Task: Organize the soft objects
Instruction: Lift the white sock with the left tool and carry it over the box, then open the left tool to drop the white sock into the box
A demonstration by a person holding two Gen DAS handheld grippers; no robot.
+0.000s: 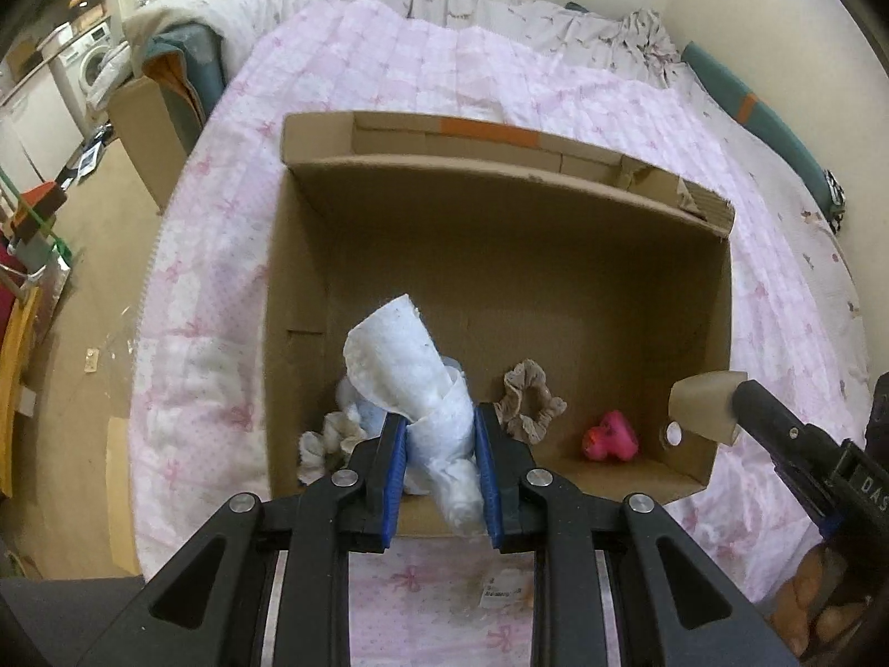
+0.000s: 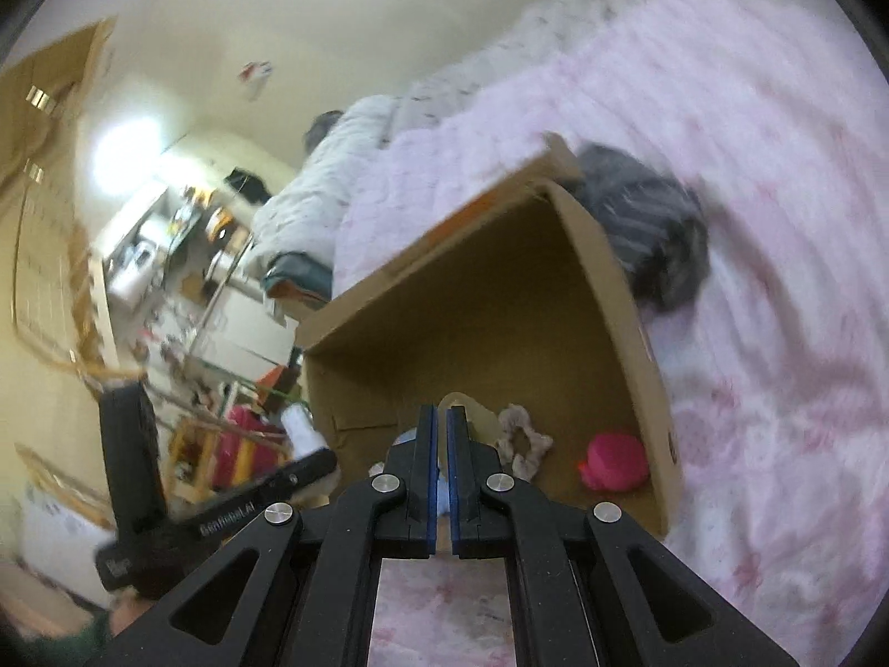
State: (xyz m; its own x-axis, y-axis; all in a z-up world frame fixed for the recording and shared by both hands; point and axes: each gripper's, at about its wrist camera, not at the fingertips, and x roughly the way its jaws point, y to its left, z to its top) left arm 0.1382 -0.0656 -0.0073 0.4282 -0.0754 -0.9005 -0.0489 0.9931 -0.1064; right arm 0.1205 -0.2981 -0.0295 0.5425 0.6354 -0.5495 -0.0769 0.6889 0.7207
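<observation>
White cloth [image 1: 400,356], rolled and crumpled, pinched between the blue pads [image 1: 395,461] of the left gripper [image 1: 439,433]; jaws nearly closed, pressing on its lower part, with the upper end sticking up and beyond the fingertips. Held over the near edge of an open cardboard box [image 1: 500,255]. On the box floor just right of the fingertips, a beige scrunchie [image 1: 528,400]; further right, a pink toy [image 1: 611,439]. Just left of the fingertips and below the cloth, a white fluffy bundle [image 1: 328,439], partly hidden. Beneath the box and under the gripper, a pink quilt [image 1: 444,72].

Well off to the right, the right gripper [image 1: 739,394], reaching in over the box's right wall. Jaws closed tight on a flat tan piece [image 1: 703,406] that juts out past the tips. Seen from its own camera, blurred: scrunchie and pink toy ahead and to the right of the fingertips, and beyond the box's far right corner a grey cloth [image 2: 644,233] on the quilt.
</observation>
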